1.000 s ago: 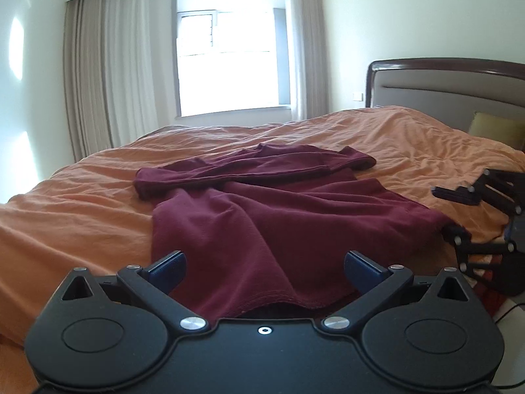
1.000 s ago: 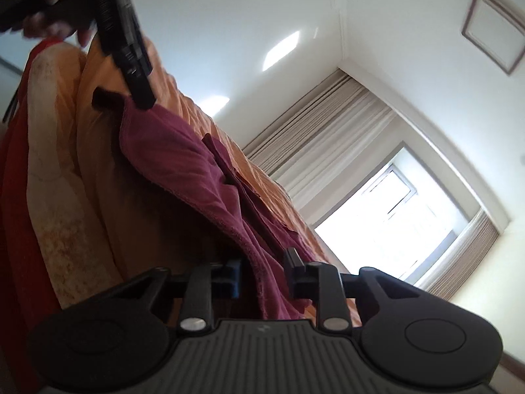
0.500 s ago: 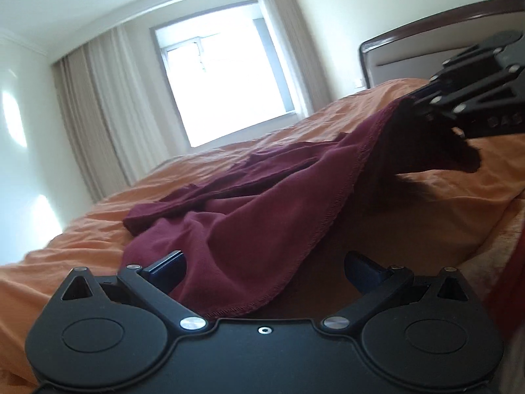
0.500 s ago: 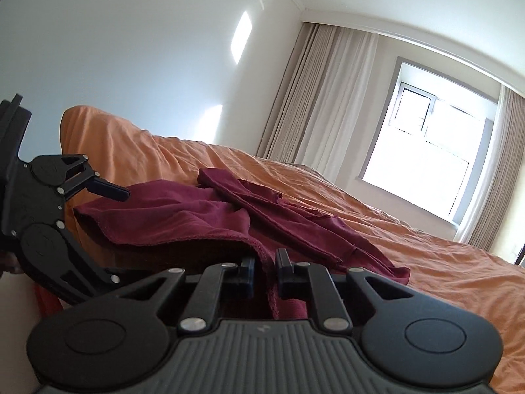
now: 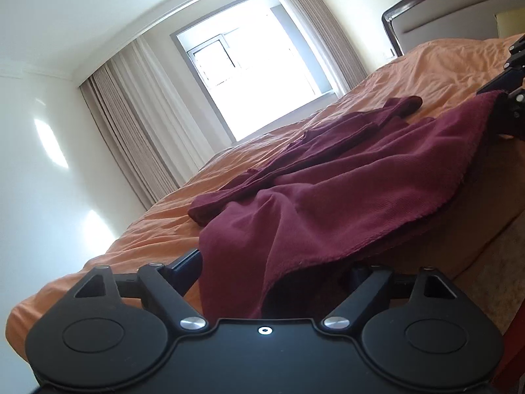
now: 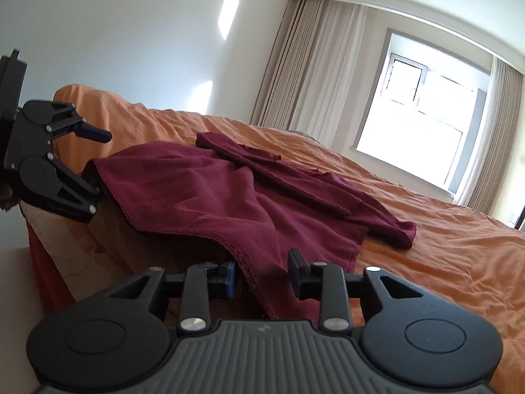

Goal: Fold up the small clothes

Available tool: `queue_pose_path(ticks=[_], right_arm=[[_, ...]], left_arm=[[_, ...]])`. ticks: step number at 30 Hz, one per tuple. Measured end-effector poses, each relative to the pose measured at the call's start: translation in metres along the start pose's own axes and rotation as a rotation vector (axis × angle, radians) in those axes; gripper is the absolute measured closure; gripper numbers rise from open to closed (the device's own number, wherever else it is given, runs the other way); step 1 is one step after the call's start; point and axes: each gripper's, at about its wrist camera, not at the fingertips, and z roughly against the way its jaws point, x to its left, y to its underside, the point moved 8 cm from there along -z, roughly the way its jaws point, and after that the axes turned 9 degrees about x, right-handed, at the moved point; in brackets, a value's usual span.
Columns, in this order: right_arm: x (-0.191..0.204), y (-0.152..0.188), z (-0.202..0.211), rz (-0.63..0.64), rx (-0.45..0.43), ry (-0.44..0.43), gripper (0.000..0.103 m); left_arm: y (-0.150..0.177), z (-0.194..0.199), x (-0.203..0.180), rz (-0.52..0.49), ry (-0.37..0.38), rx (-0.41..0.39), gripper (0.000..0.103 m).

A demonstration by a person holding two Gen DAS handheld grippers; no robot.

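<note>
A dark red long-sleeved garment [image 5: 344, 180] lies on the orange bed, sleeves folded across its far side. Its near hem hangs over the bed's edge. My left gripper [image 5: 272, 272] is wide open with the hem's left corner draped between its fingers. In the right wrist view the left gripper [image 6: 95, 161] shows open around that corner. My right gripper [image 6: 262, 272] has its fingers parted, with the hem's right corner [image 6: 256, 262] lying loose between them. The garment [image 6: 213, 197] spreads beyond it.
The orange bedspread [image 6: 426, 246] covers the whole bed. A dark wooden headboard [image 5: 426, 3] stands at the right, with a yellow pillow [image 5: 510, 23]. A bright window [image 5: 256, 65] with curtains is behind the bed.
My right gripper has opened and let go of the hem corner. The hem has dropped back toward the bed. My left gripper has moved in so the left corner lies between its open fingers.
</note>
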Motion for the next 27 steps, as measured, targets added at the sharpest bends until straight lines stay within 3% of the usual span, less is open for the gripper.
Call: queue_pose_path(ticks=[4,5,8,10,13,15,16,18,23,27], right_arm=[[0.019,0.021,-0.008,0.08,0.036,0.051,0.048],[0.024,0.026,-0.009,0.112,0.043,0.065,0.039],[0.035,0.036,-0.013,0.204,0.047,0.126,0.034],[0.039,0.04,-0.016,0.261,0.045,0.202,0.037],[0.033,0.042,-0.015,0.255,0.035,0.252,0.053],[0.027,0.043,-0.01,0.21,0.021,0.272,0.073],[0.022,0.043,-0.007,0.194,0.014,0.286,0.077],[0.012,0.04,-0.001,0.151,-0.01,0.307,0.086],[-0.013,0.029,0.02,0.075,-0.096,0.381,0.093],[-0.026,0.012,0.035,0.024,-0.186,0.414,0.096]], left_arm=[[0.005,0.001,0.012,0.008,-0.011,0.011,0.033],[0.004,0.001,0.015,0.005,-0.013,0.007,0.035],[0.002,0.007,0.021,-0.009,-0.027,-0.012,0.035],[0.001,0.008,0.025,-0.021,-0.038,-0.019,0.036],[0.003,0.009,0.027,-0.048,-0.04,-0.018,0.041],[0.005,0.008,0.027,-0.066,-0.042,-0.012,0.043],[0.006,0.009,0.027,-0.071,-0.04,-0.01,0.045],[0.008,0.009,0.025,-0.08,-0.019,-0.004,0.06],[0.007,0.014,0.016,-0.11,0.035,-0.008,0.097],[-0.002,0.024,0.015,-0.124,0.029,-0.041,0.097]])
